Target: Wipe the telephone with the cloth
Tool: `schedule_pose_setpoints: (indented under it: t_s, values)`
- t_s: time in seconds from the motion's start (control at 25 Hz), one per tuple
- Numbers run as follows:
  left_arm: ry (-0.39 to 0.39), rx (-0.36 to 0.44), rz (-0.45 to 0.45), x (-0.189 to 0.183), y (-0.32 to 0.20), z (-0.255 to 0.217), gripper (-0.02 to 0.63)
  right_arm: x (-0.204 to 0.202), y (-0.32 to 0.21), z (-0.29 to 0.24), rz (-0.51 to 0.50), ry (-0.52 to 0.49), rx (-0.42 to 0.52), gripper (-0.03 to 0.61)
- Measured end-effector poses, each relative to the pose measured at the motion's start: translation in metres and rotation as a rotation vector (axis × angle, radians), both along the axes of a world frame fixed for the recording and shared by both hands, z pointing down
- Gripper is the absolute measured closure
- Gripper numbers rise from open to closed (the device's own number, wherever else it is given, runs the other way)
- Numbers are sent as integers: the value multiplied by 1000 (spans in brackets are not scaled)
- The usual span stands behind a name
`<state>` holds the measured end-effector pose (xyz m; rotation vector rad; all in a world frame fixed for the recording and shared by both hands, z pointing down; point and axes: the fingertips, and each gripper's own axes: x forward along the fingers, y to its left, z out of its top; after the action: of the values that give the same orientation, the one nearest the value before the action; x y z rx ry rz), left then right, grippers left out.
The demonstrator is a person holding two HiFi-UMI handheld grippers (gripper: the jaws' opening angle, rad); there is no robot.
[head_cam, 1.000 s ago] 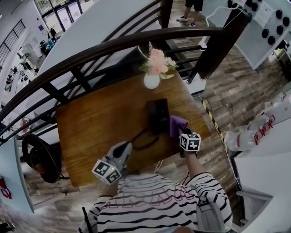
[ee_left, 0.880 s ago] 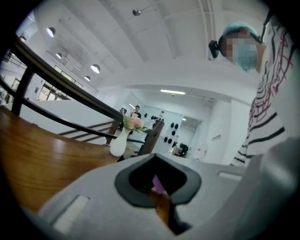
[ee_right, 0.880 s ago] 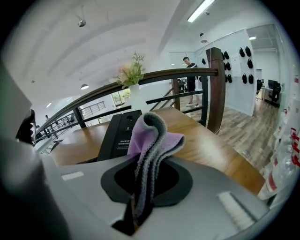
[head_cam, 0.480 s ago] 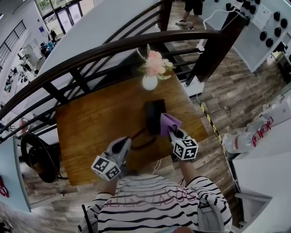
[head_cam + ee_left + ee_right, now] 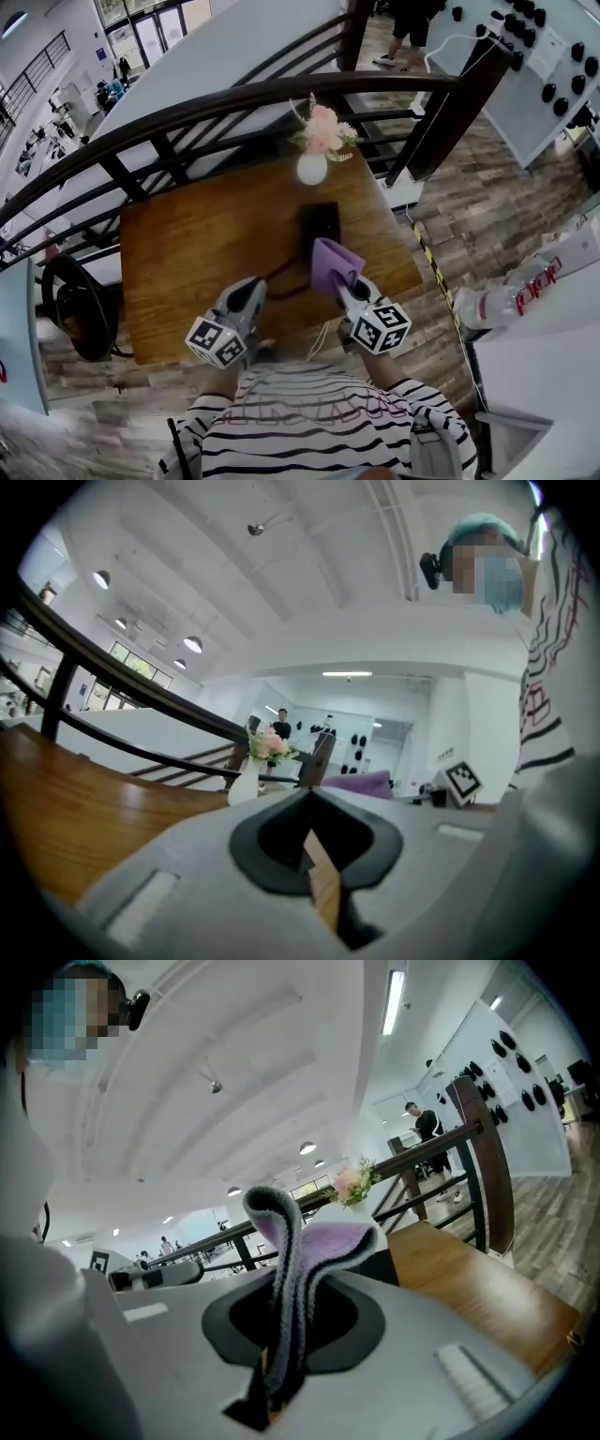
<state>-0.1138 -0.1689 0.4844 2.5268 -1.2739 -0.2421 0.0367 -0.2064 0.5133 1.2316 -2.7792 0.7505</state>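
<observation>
The left gripper (image 5: 257,283) had its jaws pressed together with nothing between them. The right gripper (image 5: 340,279) had its jaws clamped on the purple cloth (image 5: 323,1241), which rose from between them and folded forward. Just beyond these jaws the black telephone (image 5: 320,223) lay on the wooden table (image 5: 187,244), the cloth's free end over its near end, and a flower vase (image 5: 312,169) stood farther ahead.

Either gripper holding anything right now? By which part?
Right gripper is shut on the purple fabric cloth, pinching a bunched fold; the rest sticks up past the jaws. Left gripper is shut, holding nothing.
</observation>
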Motion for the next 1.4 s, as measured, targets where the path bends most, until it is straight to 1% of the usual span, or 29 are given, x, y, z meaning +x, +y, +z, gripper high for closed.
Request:
schedule_pose_setpoints:
  t_s: [0.32,0.68,1.16,1.4]
  values:
    - [-6,2,-54,16,44,0,617,12,53,-7,-54,-33,-2,545]
    - [-1,-7,-98,27,79,1,617,26,88,-9,-77,-39,-9,545]
    - [-5,-21,-109,40,101,9,617,44,113,4,-65,-24,-21,545]
    - [-6,-31,-106,44,103,14,617,49,114,6,-54,-17,-16,545]
